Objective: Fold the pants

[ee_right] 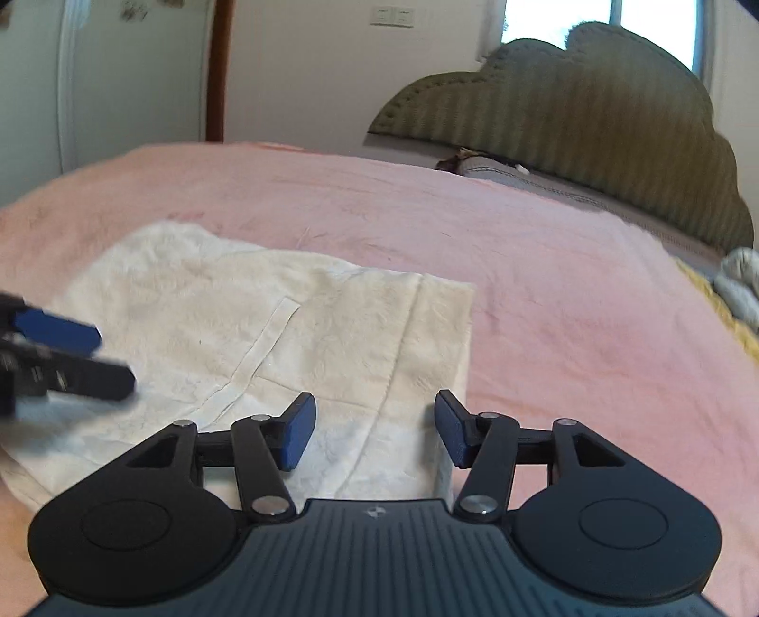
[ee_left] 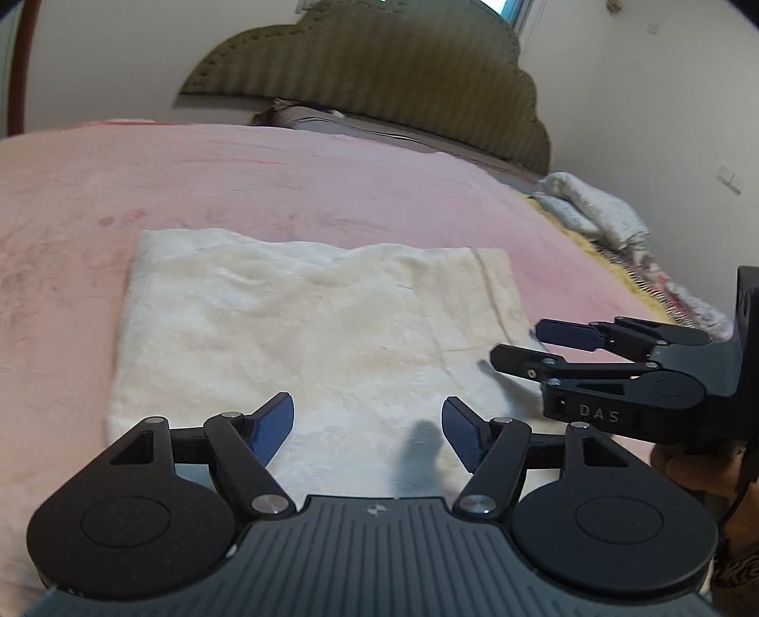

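The cream-white pants [ee_left: 303,322] lie folded into a flat rectangle on the pink bedspread [ee_left: 237,180]. My left gripper [ee_left: 367,434] hovers open over their near edge, nothing between its blue pads. The right gripper [ee_left: 514,341] comes in from the right of the left wrist view, open above the pants' right edge, held by a hand [ee_left: 697,470]. In the right wrist view the pants [ee_right: 265,332] show a pocket seam, and my right gripper [ee_right: 374,429] stands open over their near right corner. The left gripper [ee_right: 116,358] shows blurred at that view's left edge.
A dark olive scalloped headboard [ee_left: 379,80] stands at the far end of the bed. Bundled white bedding [ee_left: 593,213] and a yellow patterned cloth lie along the bed's right side. A window [ee_right: 597,19] is behind the headboard, and a brown post [ee_right: 216,71] stands by the wall.
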The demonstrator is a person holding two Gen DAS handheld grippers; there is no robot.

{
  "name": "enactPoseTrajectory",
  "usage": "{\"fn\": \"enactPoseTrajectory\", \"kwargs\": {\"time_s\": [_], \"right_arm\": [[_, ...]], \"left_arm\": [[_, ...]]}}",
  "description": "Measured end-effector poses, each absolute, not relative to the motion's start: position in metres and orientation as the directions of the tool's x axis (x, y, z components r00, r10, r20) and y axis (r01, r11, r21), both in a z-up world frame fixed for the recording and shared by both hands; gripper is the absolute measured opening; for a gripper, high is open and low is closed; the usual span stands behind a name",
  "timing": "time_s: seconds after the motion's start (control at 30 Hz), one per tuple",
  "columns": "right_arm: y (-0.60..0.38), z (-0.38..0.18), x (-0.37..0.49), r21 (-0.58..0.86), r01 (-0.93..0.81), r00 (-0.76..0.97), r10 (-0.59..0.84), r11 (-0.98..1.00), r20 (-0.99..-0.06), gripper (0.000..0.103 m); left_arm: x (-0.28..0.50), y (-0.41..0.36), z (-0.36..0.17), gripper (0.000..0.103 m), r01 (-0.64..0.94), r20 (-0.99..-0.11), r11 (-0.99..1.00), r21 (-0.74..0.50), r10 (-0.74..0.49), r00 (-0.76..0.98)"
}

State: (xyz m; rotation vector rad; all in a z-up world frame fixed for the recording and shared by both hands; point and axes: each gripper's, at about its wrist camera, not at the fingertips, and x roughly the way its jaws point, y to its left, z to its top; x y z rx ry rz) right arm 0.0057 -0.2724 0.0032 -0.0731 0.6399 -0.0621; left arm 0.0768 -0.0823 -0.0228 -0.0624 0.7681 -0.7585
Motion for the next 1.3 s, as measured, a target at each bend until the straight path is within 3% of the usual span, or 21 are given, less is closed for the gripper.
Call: {"fn": "enactPoseTrajectory", "kwargs": {"time_s": [0.23,0.37,0.47,0.57,0.7,0.77,0.87,0.97,1.03,1.3], "right_arm": [[-0.256,0.029,0.006,-0.064,-0.015,0.847,-0.021,0.998,-0.531,0.055],[-0.228,0.019,0.011,-0.136,-0.135,0.81,0.031,0.981,-0.585,0.056],[-0.222,0.002,0.006,-0.212,-0.167,0.781,-0.003,0.963,-0.625,0.057],[-0.241,0.004,-0.003,-0.102,-0.159,0.764,0.057,0.982,-0.642,0.057],[-0.246,0.014,-0.005,-0.112,-0.159,0.76,0.049,0.981,-0.648,0.058],[-0.243,0.02,0.002,-0.154,-0.126,0.788,0.005,0.98,-0.615,0.058],[-0.244,0.027,0.015,-0.128,-0.075,0.828,-0.01,0.989,-0.56,0.058],[-0.241,0.013,0.027,-0.131,-0.066,0.809,-0.024,0.989,-0.588,0.059],[-0.238,-0.004,0.028,-0.146,-0.077,0.792,-0.029,0.986,-0.61,0.067],[-0.243,-0.021,0.008,-0.105,-0.031,0.863,-0.026,0.994,-0.505,0.07]], "left_arm": [[0.087,-0.055,-0.019,0.07,0.486,-0.557,0.781,-0.393,-0.623,0.55],[0.095,-0.05,-0.025,0.071,0.475,-0.609,0.793,-0.382,-0.602,0.516],[0.079,-0.059,-0.027,0.073,0.561,-0.624,0.783,-0.27,-0.586,0.517],[0.066,-0.066,-0.025,0.073,0.606,-0.625,0.775,-0.18,-0.566,0.538],[0.082,-0.06,-0.022,0.075,0.555,-0.599,0.781,-0.286,-0.598,0.533],[0.091,-0.062,-0.021,0.075,0.507,-0.608,0.816,-0.278,-0.558,0.564],[0.094,-0.067,-0.021,0.075,0.485,-0.611,0.848,-0.215,-0.504,0.61],[0.087,-0.075,-0.026,0.076,0.488,-0.611,0.862,-0.134,-0.46,0.644],[0.082,-0.081,-0.03,0.081,0.489,-0.608,0.869,-0.076,-0.429,0.668],[0.06,-0.098,-0.046,0.098,0.479,-0.544,0.872,0.102,-0.354,0.761]]}}
